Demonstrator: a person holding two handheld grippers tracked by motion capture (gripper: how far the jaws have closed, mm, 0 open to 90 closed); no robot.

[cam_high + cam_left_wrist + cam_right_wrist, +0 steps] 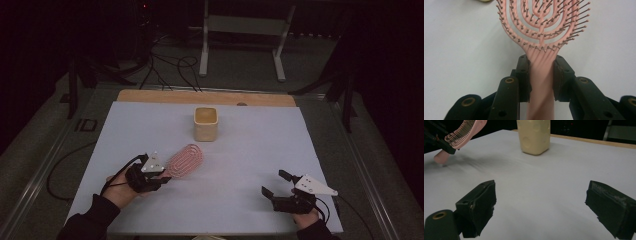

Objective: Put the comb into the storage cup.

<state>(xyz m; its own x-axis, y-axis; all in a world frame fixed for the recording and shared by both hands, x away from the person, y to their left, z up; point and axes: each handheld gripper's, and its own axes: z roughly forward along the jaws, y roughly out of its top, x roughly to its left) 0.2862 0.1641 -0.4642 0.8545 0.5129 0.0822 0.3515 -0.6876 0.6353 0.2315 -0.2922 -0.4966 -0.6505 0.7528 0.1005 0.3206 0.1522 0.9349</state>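
- We see our left gripper (159,181) clenched on the pink hairbrush (184,160) handle, raised off the near-left white sheet (250,160).
- Our right gripper (275,183) hangs released, near right.
- A cream cup (205,124) stands beyond; dark room, cables (170,70) on the floor.

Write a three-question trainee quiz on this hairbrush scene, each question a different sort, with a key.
1. True or false: the left tool grips the pink hairbrush by its bristled head.
2. Multiple choice: the right tool is (A) shut on the brush, (B) open over bare table, (C) shut on the cup.
3. Fill in: beyond the brush head, toward the table's far edge, stands a cream ____.

Key:
1. False; its jaws close on the handle just below the head.
2. B.
3. Cup; it stands upright on the white table cover, apart from the brush.
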